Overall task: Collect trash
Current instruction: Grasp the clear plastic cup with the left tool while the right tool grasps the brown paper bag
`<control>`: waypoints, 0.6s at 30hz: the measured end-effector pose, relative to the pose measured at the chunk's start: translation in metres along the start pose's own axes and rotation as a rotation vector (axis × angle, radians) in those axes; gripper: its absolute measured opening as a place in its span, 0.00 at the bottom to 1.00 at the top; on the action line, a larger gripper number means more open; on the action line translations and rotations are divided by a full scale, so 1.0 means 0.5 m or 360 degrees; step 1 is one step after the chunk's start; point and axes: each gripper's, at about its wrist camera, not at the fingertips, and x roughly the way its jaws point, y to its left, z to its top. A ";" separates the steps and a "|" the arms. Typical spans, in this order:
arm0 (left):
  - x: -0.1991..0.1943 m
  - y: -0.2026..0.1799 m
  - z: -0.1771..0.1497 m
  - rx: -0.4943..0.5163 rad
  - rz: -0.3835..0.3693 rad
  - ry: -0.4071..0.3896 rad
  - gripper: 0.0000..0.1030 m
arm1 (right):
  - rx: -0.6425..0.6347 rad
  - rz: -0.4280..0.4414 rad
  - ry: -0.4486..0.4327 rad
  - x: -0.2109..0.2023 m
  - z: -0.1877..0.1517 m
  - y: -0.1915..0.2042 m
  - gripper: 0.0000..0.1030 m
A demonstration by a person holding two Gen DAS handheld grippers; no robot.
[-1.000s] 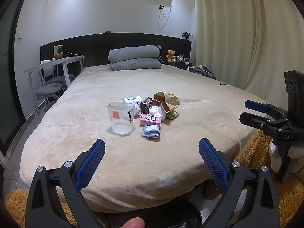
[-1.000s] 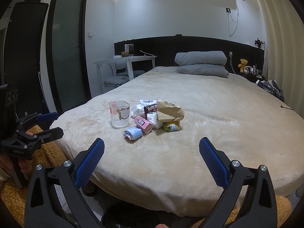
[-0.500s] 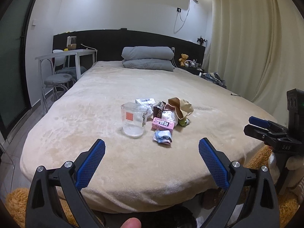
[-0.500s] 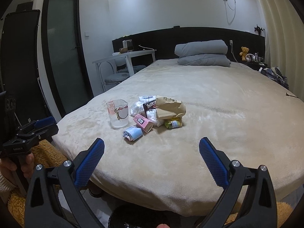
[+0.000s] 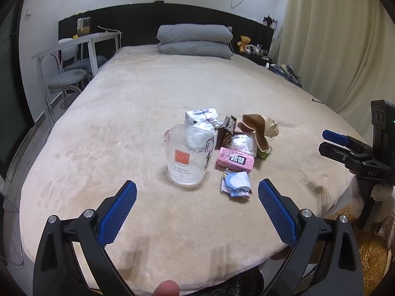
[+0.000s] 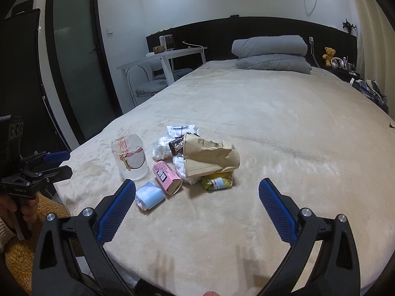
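Observation:
A heap of trash lies on the beige bed (image 5: pixel 123 113): a clear plastic measuring cup (image 5: pixel 187 155) (image 6: pixel 130 156), a pink box (image 5: pixel 234 160) (image 6: pixel 166 177), a crumpled blue-and-white wrapper (image 5: pixel 236 183) (image 6: pixel 149 195), a torn brown paper bag (image 5: pixel 259 129) (image 6: pixel 209 155), white wads and a green packet (image 6: pixel 217 182). My left gripper (image 5: pixel 197 194) is open and empty, just short of the cup. My right gripper (image 6: pixel 197 194) is open and empty, in front of the heap. Each gripper shows at the edge of the other's view.
Grey pillows (image 5: pixel 193 39) lie at the head of the bed against a dark headboard. A white desk and chairs (image 5: pixel 71 74) stand to the left. Curtains (image 5: pixel 345 37) hang on the right. A shaggy orange rug (image 6: pixel 22 246) lies at the foot.
Both grippers have moved forward toward the bed, and the trash heap now sits closer and larger between the fingers. Both stay open.

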 end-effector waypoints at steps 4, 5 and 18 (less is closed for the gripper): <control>0.052 0.006 0.033 0.0083 -0.0013 0.0059 0.94 | 0.0036 0.0025 0.0104 0.072 0.018 -0.030 0.96; 0.066 0.006 0.040 0.0113 -0.0012 0.0076 0.94 | 0.0042 0.0034 0.0116 0.086 0.023 -0.035 0.96; 0.219 0.014 0.070 0.0370 -0.0025 0.0278 0.94 | 0.0038 0.0108 0.0237 0.219 0.065 -0.058 0.96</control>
